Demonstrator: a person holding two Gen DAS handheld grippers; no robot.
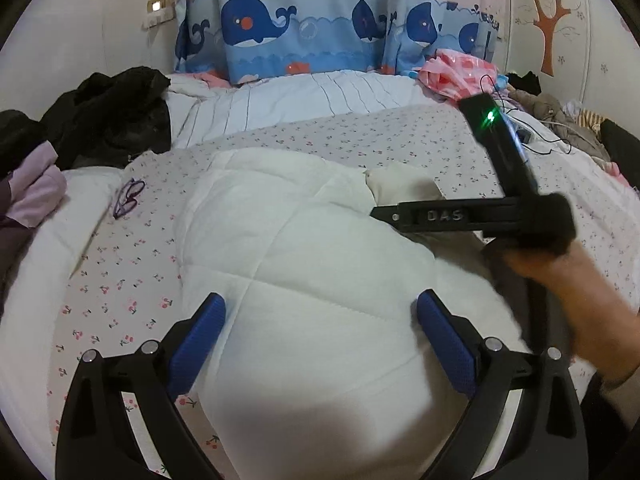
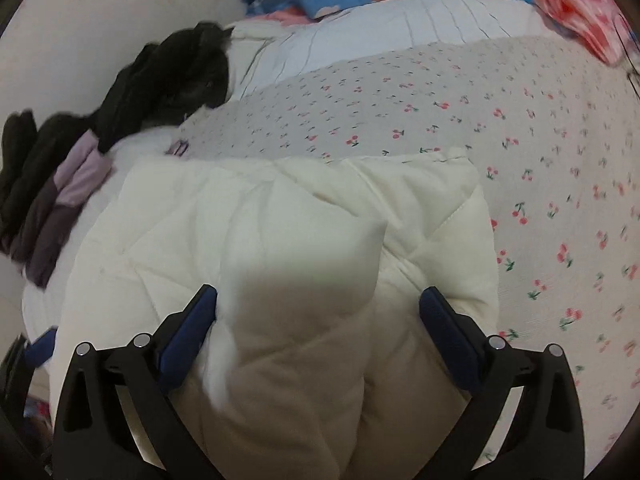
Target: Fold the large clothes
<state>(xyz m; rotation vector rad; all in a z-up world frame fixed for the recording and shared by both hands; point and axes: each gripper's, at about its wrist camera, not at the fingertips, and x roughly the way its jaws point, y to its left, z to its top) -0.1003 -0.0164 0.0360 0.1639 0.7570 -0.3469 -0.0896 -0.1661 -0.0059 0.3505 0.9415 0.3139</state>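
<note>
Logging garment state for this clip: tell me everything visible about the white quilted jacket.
The white quilted jacket is puffy, padded fabric with stitched diamond seams, off-white in the right wrist view. It lies bunched and partly folded on the cherry-print bedsheet, one folded flap on top and a cream inner piece showing at its far edge. The left gripper and right gripper both stand wide open over it; whether their pads touch the fabric cannot be told. Purple glasses lie beside it, apart.
</note>
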